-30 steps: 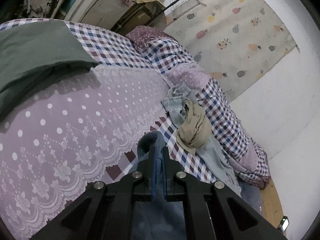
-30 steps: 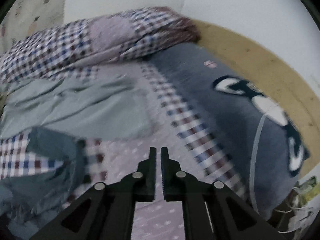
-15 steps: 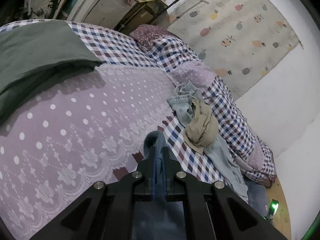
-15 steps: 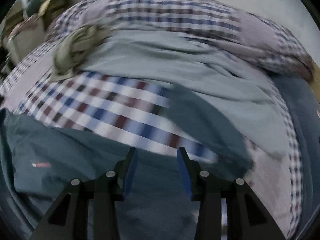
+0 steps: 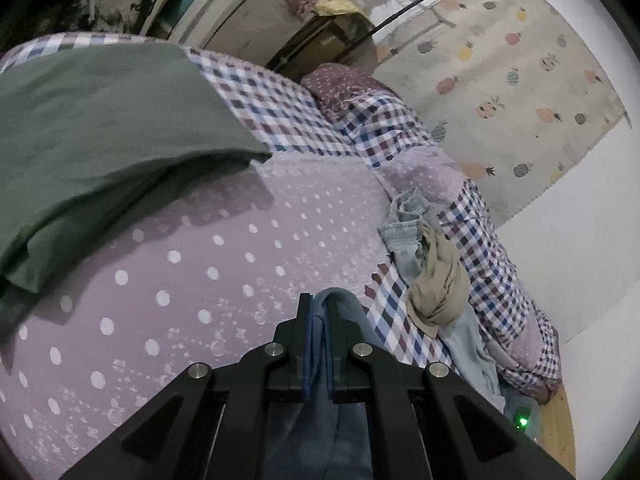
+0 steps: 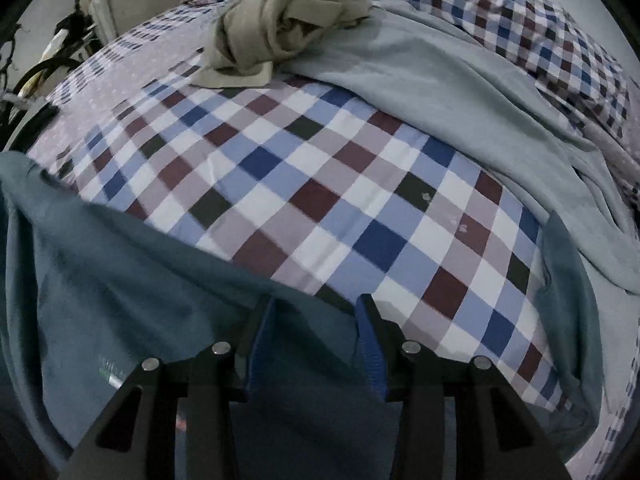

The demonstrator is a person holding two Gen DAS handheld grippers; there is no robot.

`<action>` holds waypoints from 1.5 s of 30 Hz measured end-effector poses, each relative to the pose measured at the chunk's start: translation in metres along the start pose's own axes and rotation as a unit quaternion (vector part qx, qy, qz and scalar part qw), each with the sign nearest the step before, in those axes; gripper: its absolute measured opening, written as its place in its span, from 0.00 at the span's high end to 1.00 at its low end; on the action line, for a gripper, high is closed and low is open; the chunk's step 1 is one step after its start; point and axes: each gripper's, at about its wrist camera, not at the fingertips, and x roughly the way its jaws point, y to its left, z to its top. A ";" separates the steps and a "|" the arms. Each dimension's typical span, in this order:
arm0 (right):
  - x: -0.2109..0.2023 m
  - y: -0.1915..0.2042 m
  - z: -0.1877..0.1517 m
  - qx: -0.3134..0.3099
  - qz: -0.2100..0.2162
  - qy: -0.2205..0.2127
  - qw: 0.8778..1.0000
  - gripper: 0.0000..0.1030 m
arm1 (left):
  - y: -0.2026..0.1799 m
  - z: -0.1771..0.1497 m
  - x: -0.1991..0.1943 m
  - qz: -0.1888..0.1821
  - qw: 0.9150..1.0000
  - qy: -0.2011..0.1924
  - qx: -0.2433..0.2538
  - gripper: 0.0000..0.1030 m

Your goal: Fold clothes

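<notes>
**Teal garment pinched by one gripper, the other spread above it**

A small pale label with a white and green mark [image 6: 111,376] is seen on the dark teal cotton garment [image 6: 120,280]; its lettering is too blurred to be read. No other writing can be made out.

The left gripper [image 5: 318,316] is pressed together on a fold of the dark teal cotton garment [image 5: 340,300], which is held between its blue pads and hangs down under the gripper. The right gripper [image 6: 316,312] is spread wide, with the garment's edge lying between its fingers but not clamped. The garment is draped along the near edge of the bed.

The bed is covered by a checked blue, maroon and white quilt [image 6: 320,184] with a lilac polka-dot lace panel [image 5: 200,260]. Toward the far edge, a crumpled beige cloth bundle [image 6: 280,28] is rested on a pale grey-blue spread garment [image 6: 460,92]. A folded dark green cloth [image 5: 100,140] is laid at the bed's left corner. A cream pineapple-print hanging [image 5: 512,80] is fixed to the white wall, and cluttered boxes [image 5: 248,16] are stacked behind the bed. A wooden floor [image 5: 560,420] is visible at the bed's foot.
</notes>
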 end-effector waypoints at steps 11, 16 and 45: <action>-0.093 0.031 -0.090 -0.053 -0.059 -0.079 0.994 0.95 | -0.004 -0.017 0.001 0.001 0.998 0.056 0.033 0.97; -0.167 0.023 -0.153 -0.006 -0.099 -0.141 0.985 0.95 | -0.017 -0.036 -0.009 -0.017 0.994 0.081 0.071 0.97; -0.442 0.068 -0.223 0.085 -0.237 -0.350 0.902 0.95 | -0.226 0.017 -0.172 -0.133 0.960 -0.065 0.237 0.97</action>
